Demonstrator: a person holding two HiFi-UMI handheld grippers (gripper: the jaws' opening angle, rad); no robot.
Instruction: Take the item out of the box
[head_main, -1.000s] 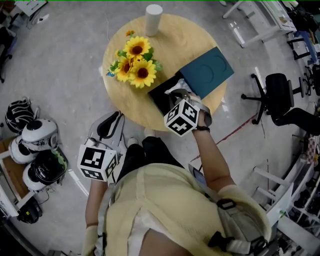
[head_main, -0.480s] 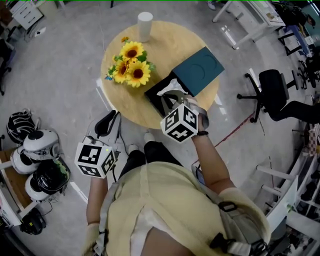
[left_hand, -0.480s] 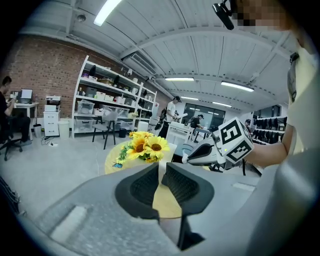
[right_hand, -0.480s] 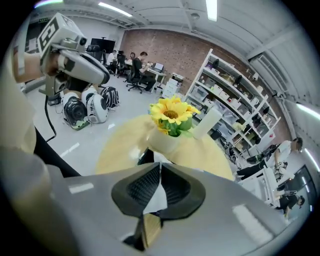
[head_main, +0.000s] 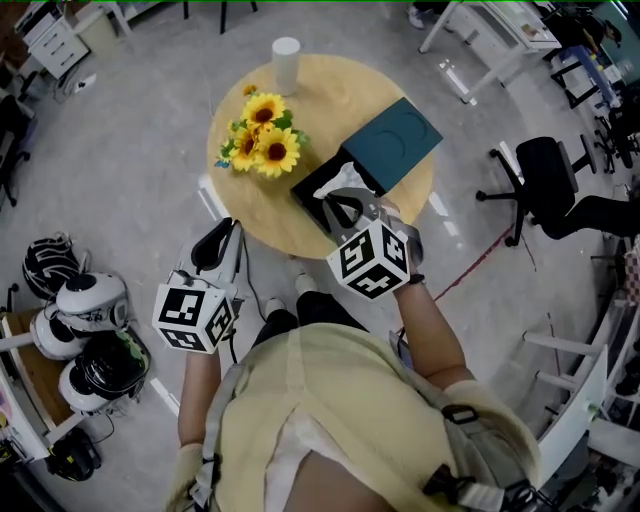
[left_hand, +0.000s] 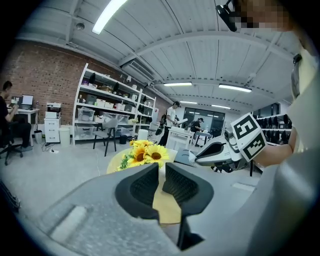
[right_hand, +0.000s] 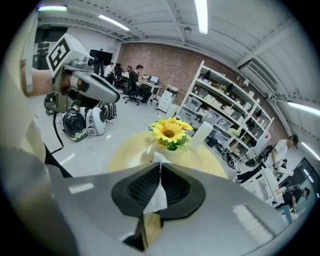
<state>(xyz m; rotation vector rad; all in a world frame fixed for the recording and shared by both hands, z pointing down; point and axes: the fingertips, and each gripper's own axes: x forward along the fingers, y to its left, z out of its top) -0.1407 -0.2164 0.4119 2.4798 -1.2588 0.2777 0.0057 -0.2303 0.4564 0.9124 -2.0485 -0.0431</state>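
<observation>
On the round wooden table (head_main: 340, 90) lies an open black box (head_main: 312, 192), its teal lid (head_main: 392, 145) beside it. White wrapping paper (head_main: 345, 180) rises out of the box. My right gripper (head_main: 347, 207) hangs over the box's near edge, shut on a fold of that paper (right_hand: 156, 196), which sticks out between the pads of the right gripper (right_hand: 160, 172). What lies under the paper is hidden. My left gripper (head_main: 215, 245) is held off the table at the lower left, and its pads (left_hand: 145, 187) are closed together with nothing between them.
A sunflower bunch (head_main: 262, 140) and a white cylinder (head_main: 286, 52) stand on the table's far left. Helmets (head_main: 85, 300) sit on the floor at left. A black office chair (head_main: 555, 180) stands at right and desks line the back.
My right gripper has drawn back a little toward the person, pulling the white paper up from the box. The left gripper has stayed roughly where it was.
</observation>
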